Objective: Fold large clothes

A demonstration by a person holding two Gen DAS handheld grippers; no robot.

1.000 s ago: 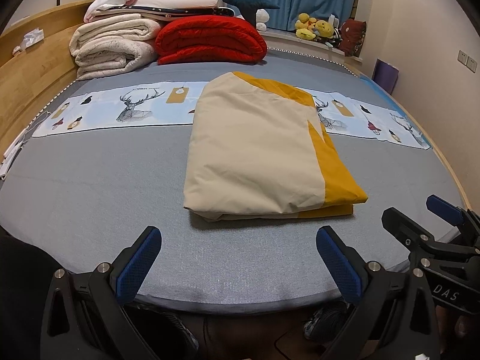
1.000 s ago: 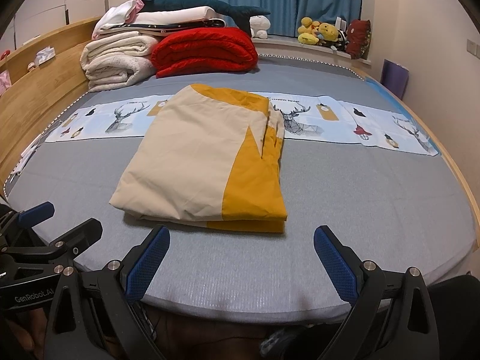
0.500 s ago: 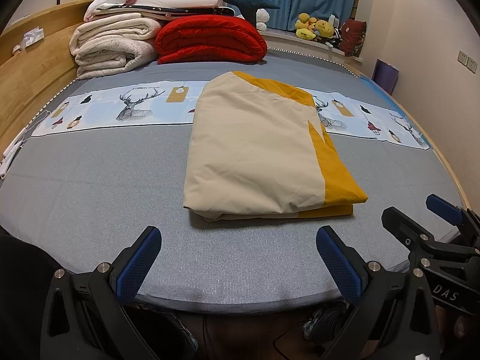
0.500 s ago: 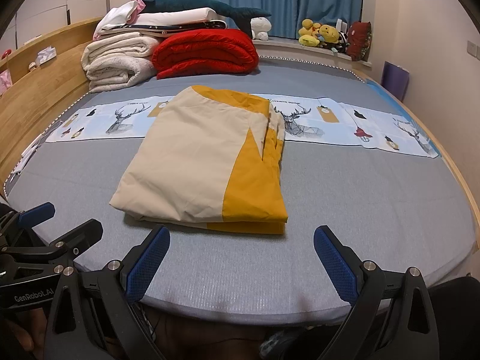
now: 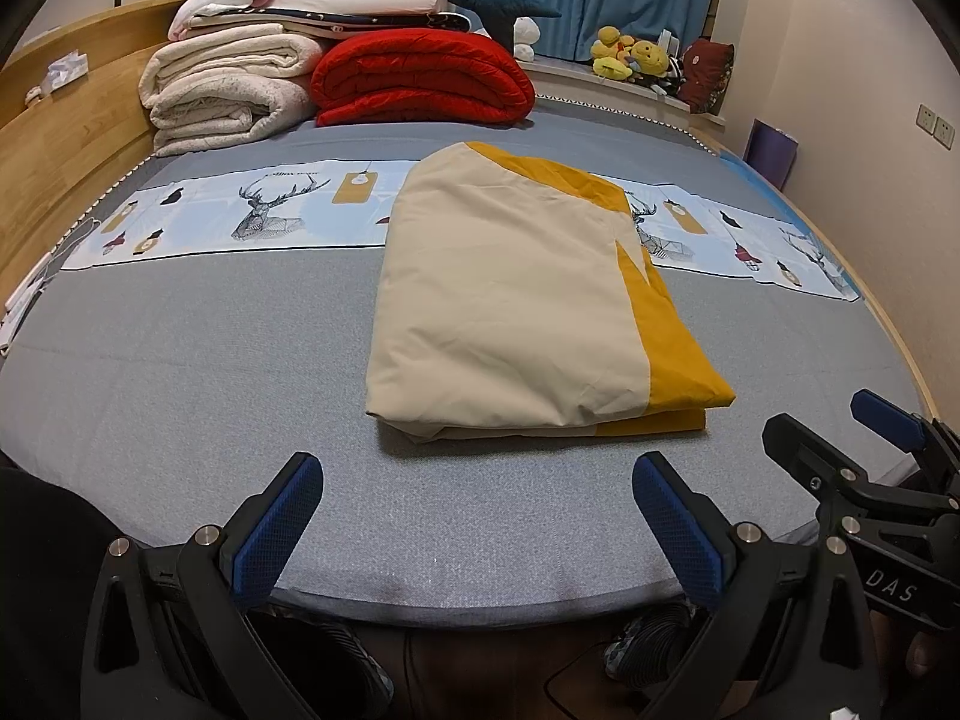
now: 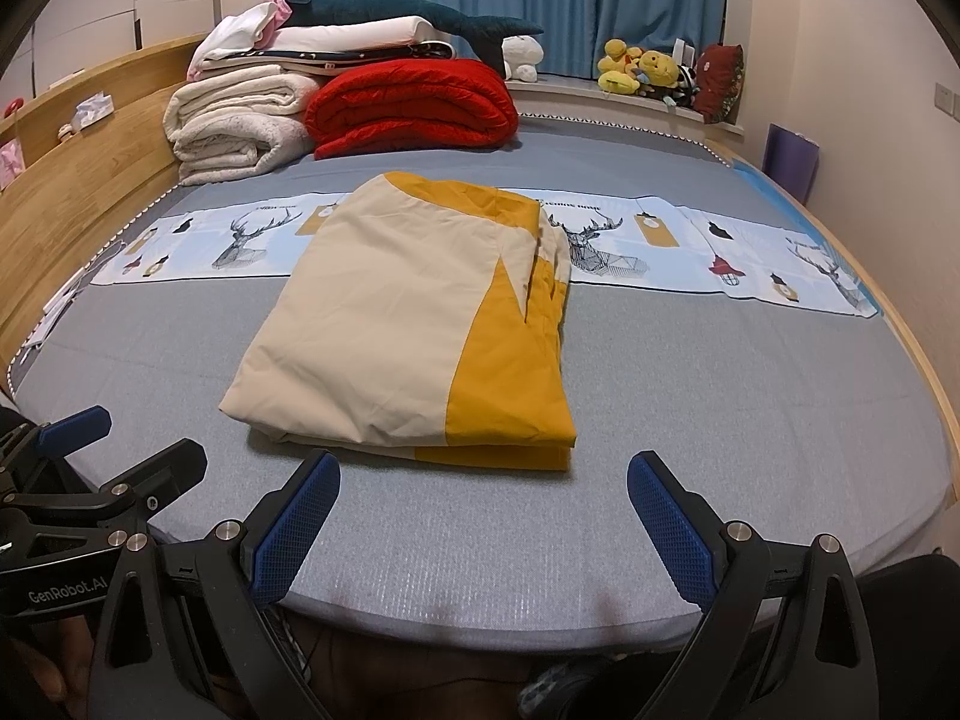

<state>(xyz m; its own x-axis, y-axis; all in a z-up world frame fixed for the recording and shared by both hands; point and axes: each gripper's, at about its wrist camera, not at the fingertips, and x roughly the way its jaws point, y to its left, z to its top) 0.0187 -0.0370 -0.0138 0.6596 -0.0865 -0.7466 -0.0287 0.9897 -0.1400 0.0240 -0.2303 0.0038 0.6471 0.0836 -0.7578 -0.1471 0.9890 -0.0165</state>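
While the cream and mustard cloth [image 5: 516,312] lies on the grey bed [image 5: 180,372] as a thick rectangle of several layers, I hold both tools back at the near edge of the mattress, touching nothing. My left tool [image 5: 474,516] has its blue pads spread wide with only bare sheet between them, and my right tool [image 6: 480,516] is spread just as wide and is just as empty. From the right wrist view the near edge of the bundle sits just beyond the left pad, apart from it.

As I judge it, the folding is close to finished. The cloth is gathered into a compact stack with a fairly straight near edge and a clean left side, lying across the printed deer strip [image 6: 690,252] in the middle of the bed. What looks unfinished is the right side: there the layers bunch and ripple instead of lining up, and a lower mustard layer peeks out along the front. If anything is left, I think it is squaring that side, or one more fold to halve the bundle.

Stacked bedding, a red quilt [image 5: 420,78] among it, sits well apart at the far end of the bed.
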